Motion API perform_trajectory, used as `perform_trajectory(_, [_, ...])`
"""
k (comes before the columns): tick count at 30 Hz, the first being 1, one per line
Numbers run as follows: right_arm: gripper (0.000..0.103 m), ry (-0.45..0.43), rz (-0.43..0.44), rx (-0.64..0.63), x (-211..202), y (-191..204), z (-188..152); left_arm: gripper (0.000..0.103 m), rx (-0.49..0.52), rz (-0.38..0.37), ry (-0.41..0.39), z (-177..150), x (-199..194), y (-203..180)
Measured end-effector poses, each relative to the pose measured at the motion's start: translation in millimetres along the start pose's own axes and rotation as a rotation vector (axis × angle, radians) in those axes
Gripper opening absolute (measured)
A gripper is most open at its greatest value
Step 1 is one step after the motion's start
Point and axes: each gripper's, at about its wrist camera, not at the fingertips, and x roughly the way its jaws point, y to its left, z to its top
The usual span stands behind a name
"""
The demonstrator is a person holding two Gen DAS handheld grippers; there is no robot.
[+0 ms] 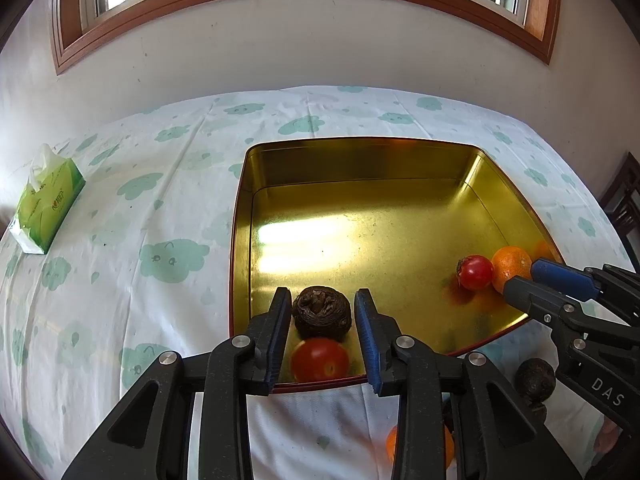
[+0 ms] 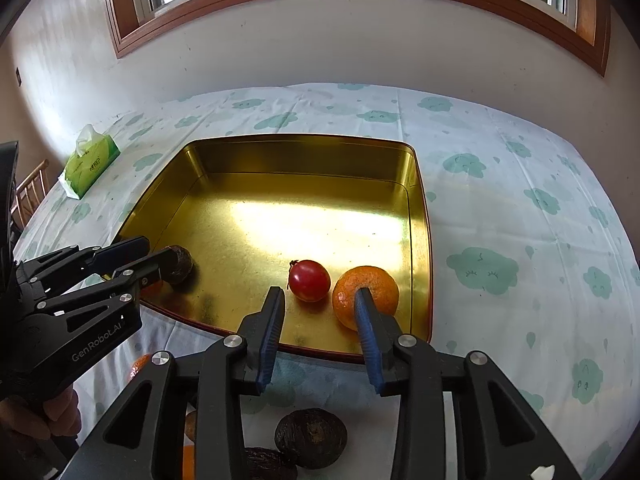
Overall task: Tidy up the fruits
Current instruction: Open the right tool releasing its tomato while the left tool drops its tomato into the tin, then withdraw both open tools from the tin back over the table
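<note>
Tomato (image 2: 309, 281) left of orange (image 2: 365, 295) in tin (image 2: 304, 154); tissues (image 2: 91, 166) far left

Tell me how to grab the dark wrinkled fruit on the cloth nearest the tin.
Take the dark wrinkled fruit across its round middle from above, jaws front and back: another dark fruit lies close on its left side.

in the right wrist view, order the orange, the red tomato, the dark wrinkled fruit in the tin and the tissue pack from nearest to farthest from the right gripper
From the right gripper:
1. orange, against its right finger, in the tin's near right corner.
2. red tomato, just left of the orange; close to it in rank.
3. dark wrinkled fruit, far left in the tin, at the left gripper.
4. tissue pack, far left on the tablecloth.
</note>
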Motion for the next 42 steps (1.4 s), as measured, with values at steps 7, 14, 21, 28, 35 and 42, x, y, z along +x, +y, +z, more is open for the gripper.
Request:
perform_trajectory(7, [0.037,-0.013,-0.003,-0.004,-10,1,-4,0.043,0.005,0.025,-0.009,-1,-4,-3])
perform_trajectory(14, [0.037,-0.031,-0.013,0.002,-29,0,-13,0.043,0.009,0.026,-0.04,-10,-26,-2])
perform_trajectory(21, [0.037,-0.04,-0.028,0.006,-51,-4,-35,0.043,0.014,0.029,-0.064,-32,-54,1])
perform_trajectory(28, [0.037,-0.021,-0.046,0.015,-65,-8,-68,0.043,0.015,0.048,-0.027,-73,-61,3])
perform_trajectory(35, [0.037,0.029,-0.048,0.012,-65,-6,-105,0.043,-0.018,0.056,0.014,-107,-63,10])
perform_trajectory(42, [0.037,0.066,-0.029,0.013,-58,-1,-129,0.043,-0.03,0.066,0.014,-123,-67,13])
